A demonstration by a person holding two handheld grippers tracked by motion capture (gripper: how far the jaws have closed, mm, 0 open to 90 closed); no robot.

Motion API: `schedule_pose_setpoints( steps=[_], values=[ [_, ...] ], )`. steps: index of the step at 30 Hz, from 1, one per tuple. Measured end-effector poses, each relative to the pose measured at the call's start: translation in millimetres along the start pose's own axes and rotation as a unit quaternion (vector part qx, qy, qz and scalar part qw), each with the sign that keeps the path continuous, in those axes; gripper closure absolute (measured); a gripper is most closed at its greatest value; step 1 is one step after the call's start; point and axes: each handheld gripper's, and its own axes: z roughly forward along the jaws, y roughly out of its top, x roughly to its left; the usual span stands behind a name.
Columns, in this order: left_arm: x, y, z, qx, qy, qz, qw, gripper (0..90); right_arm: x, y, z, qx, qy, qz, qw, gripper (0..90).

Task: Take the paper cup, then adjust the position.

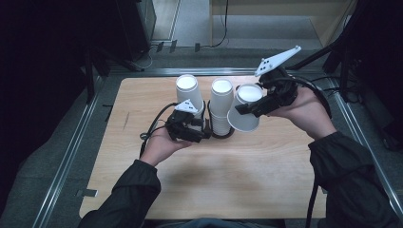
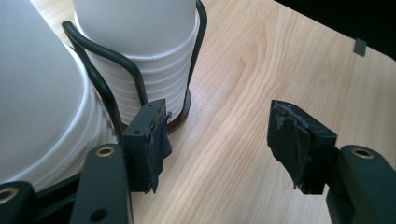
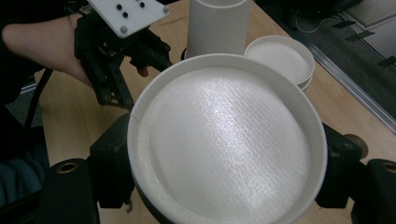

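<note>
**Right claw clamped on a paper cup; left claw standing open beside the wire holder**

I see my right claw (image 1: 248, 110) gripping a white paper cup (image 1: 245, 113), which it carries tilted, base uppermost, above the surface and just right of the middle stack. In the right gripper view the two black jaws sit against opposite sides of that cup (image 3: 224, 140), and its recessed, faintly textured base faces the camera. The cup is round and tapered, with a thin raised edge around the base.

My left claw (image 2: 224, 144) is open, its jaws well apart, with bare wood between them. The dark padding on the fingertips (image 2: 156, 149) looks worn and ragged. The left-hand fingertip lies just beside the foot of a black bent-wire cup holder (image 2: 126, 70); I cannot tell whether it touches it. In the high view the left claw (image 1: 202, 129) lies low on the surface, pointing towards the holder's base.

The holder contains a tall stack of white paper cups (image 1: 221, 107), base up, its rolled rims forming close ridges. A second upturned white cup stack (image 1: 187, 92) stands just left of it, behind the left hand.

The surface is a pale wood-grain board with rounded corners (image 1: 247, 180), smooth and matt.
</note>
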Motion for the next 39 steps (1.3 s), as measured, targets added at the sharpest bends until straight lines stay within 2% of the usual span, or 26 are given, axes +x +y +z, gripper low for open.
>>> schedule_pose_setpoints(
  steps=[4,10,14,23,26,29,32,39],
  values=[
    [2.1,-4.7,-4.8,-0.006,-0.022,-0.003,0.9997,36.6,1.5,-16.9,9.6,0.002,0.010,-0.004,0.9999,24.3],
    [1.7,-8.9,-6.9,-0.008,-0.026,0.006,0.9996,34.9,2.7,-31.5,17.0,0.000,0.018,-0.002,0.9998,24.2],
    [0.7,-14.5,-6.6,-0.007,-0.028,0.014,0.9995,33.5,3.3,-48.1,27.7,0.001,0.026,0.007,0.9996,24.2],
    [0.5,-23.1,-5.2,-0.004,-0.040,0.013,0.9991,30.9,5.7,-72.4,47.3,0.003,0.036,0.009,0.9993,24.2],
    [-0.7,-26.8,-4.6,-0.001,-0.043,0.020,0.9989,30.6,7.2,-79.2,54.2,0.000,0.042,0.011,0.9991,24.2],
    [-0.6,-31.5,-4.5,-0.001,-0.043,0.019,0.9989,25.1,9.8,-88.6,63.6,-0.002,0.046,0.011,0.9989,24.1],
    [-0.2,-38.2,-4.9,0.007,-0.048,0.020,0.9986,19.0,10.7,-101.9,78.9,-0.003,0.057,0.022,0.9981,24.2],
    [-1.1,-43.5,-4.3,0.012,-0.066,0.025,0.9975,10.8,13.3,-111.7,96.1,0.000,0.070,0.026,0.9972,24.1]
  ],
)
